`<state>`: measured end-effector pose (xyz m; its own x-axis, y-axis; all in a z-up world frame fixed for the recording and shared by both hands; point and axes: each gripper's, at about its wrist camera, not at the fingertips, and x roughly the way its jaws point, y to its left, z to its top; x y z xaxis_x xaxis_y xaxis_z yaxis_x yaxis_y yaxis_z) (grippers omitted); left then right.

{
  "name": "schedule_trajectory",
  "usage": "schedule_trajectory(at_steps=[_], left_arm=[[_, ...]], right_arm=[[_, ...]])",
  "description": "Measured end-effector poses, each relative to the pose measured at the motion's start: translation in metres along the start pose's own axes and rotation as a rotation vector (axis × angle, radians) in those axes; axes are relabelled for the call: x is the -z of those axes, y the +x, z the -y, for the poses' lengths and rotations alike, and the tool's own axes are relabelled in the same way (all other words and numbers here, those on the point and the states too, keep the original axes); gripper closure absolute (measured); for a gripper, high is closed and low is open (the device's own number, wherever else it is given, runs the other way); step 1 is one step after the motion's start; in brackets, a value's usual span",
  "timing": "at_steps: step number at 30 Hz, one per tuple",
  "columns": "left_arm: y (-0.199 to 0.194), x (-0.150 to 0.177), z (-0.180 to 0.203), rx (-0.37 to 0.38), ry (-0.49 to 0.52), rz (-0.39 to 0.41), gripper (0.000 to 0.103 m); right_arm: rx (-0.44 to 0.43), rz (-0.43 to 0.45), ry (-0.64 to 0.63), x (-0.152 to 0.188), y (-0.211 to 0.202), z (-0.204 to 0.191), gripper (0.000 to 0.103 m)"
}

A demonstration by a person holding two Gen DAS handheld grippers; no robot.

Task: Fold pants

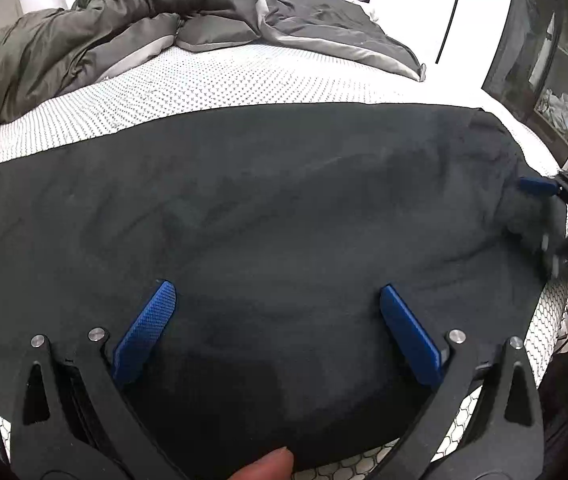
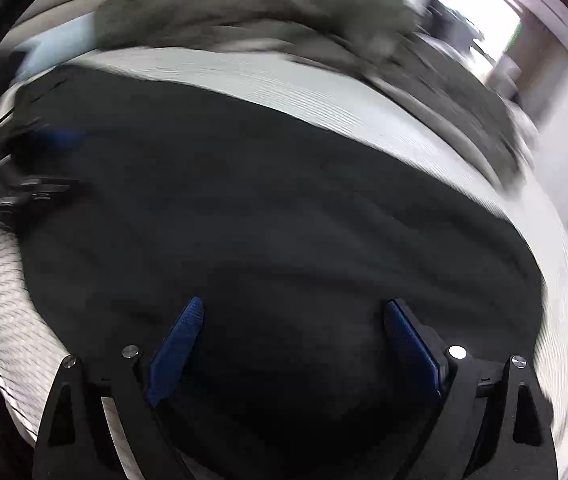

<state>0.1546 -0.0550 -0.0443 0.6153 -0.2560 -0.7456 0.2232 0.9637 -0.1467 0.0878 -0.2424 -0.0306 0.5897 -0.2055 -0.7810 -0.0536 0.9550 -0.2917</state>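
Observation:
The dark pants [image 1: 268, 208] lie spread flat across the white dotted mattress [image 1: 212, 84]. My left gripper [image 1: 278, 292] is open just above the cloth near its front edge, blue pads wide apart, empty. My right gripper [image 2: 293, 308] is also open and empty over the pants [image 2: 268, 216]; its view is blurred by motion. In the left wrist view the right gripper [image 1: 543, 216] shows at the pants' right end, blurred. In the right wrist view the left gripper [image 2: 40, 160] shows at the pants' left end.
A rumpled olive-grey duvet [image 1: 124, 20] is heaped along the far side of the mattress. A dark shelf unit [image 1: 543, 60] stands to the right of the bed. The mattress front edge [image 1: 547, 312] is close to the grippers.

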Motion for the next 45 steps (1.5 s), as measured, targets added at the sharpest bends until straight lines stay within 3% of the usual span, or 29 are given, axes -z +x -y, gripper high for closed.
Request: schedule_trajectory(at_steps=[1, 2, 5, 7, 8, 10, 11, 13, 15, 16, 18, 20, 22, 24, 27, 29, 31, 35, 39, 40, 41, 42, 45], left_arm=[[0.0, 0.0, 0.001, -0.004, 0.003, 0.0, 0.001], [0.001, 0.0, 0.002, -0.01, 0.007, -0.001, 0.001], [0.002, 0.0, 0.005, -0.031, 0.014, -0.007, 0.001], [0.001, -0.001, 0.005, -0.037, 0.014, -0.003, 0.001], [-0.001, -0.001, 0.006, -0.04, 0.011, 0.001, 0.001], [-0.011, -0.004, 0.009, -0.043, -0.001, 0.022, 0.001], [-0.02, -0.01, 0.017, -0.005, 0.005, 0.055, 0.001], [-0.03, -0.024, 0.037, 0.085, 0.05, 0.085, 0.001], [-0.028, -0.038, 0.055, 0.122, 0.094, 0.081, 0.001], [-0.021, -0.049, 0.066, 0.118, 0.12, 0.065, 0.001], [-0.007, -0.061, 0.079, 0.077, 0.155, 0.044, 0.001], [0.015, -0.063, 0.084, 0.043, 0.177, -0.009, 0.001], [0.032, -0.057, 0.081, 0.049, 0.172, -0.067, 0.001], [0.043, -0.054, 0.079, 0.041, 0.183, -0.085, 0.001], [0.048, -0.053, 0.076, 0.047, 0.162, -0.085, 0.001], [0.048, -0.053, 0.076, 0.046, 0.162, -0.081, 0.001], [0.048, -0.052, 0.076, 0.032, 0.171, -0.08, 0.001], [0.053, -0.051, 0.077, 0.042, 0.166, -0.079, 0.001], [0.051, -0.05, 0.076, 0.049, 0.162, -0.078, 0.001], [0.052, -0.052, 0.076, 0.047, 0.165, -0.077, 0.001], [0.052, -0.052, 0.076, 0.045, 0.166, -0.076, 0.001], [0.051, -0.052, 0.077, 0.043, 0.166, -0.076, 0.001], [0.039, -0.059, 0.073, 0.045, 0.139, -0.067, 0.001]], right_arm=[[0.054, -0.012, 0.062, 0.008, -0.001, 0.021, 0.01], [0.163, -0.036, 0.148, 0.022, -0.003, 0.055, 0.011], [0.333, -0.05, 0.349, 0.053, -0.015, 0.11, 0.01], [0.259, 0.009, 0.456, 0.06, -0.029, 0.121, 0.01], [0.273, 0.039, 0.464, 0.058, -0.038, 0.117, 0.01], [0.278, 0.107, 0.426, 0.047, -0.054, 0.097, 0.007], [0.261, 0.144, 0.393, 0.035, -0.06, 0.081, 0.001], [0.23, 0.174, 0.352, 0.019, -0.065, 0.057, 0.0], [0.216, 0.205, 0.261, 0.0, -0.065, 0.027, 0.0], [0.246, 0.211, 0.213, -0.009, -0.065, 0.014, 0.001], [0.398, 0.168, 0.104, -0.016, -0.063, -0.008, 0.001], [0.512, 0.135, 0.071, -0.019, -0.052, 0.004, 0.001], [0.434, 0.104, 0.17, -0.01, -0.049, 0.028, 0.001], [0.271, 0.136, 0.251, -0.008, -0.049, 0.034, 0.001], [0.136, 0.148, 0.134, -0.007, -0.039, -0.001, 0.001], [0.001, 0.085, 0.093, -0.013, -0.015, -0.026, 0.001], [-0.077, 0.037, 0.087, -0.022, 0.005, -0.031, 0.002], [0.026, -0.023, 0.11, -0.024, 0.016, -0.006, 0.002], [0.317, -0.083, 0.266, 0.017, 0.007, 0.065, 0.002], [0.326, -0.076, 0.331, 0.03, 0.0, 0.08, 0.001], [0.241, -0.039, 0.424, 0.039, -0.007, 0.093, 0.002], [0.21, -0.021, 0.473, 0.043, -0.012, 0.099, 0.002], [0.302, 0.051, 0.479, 0.038, -0.041, 0.096, 0.002]])
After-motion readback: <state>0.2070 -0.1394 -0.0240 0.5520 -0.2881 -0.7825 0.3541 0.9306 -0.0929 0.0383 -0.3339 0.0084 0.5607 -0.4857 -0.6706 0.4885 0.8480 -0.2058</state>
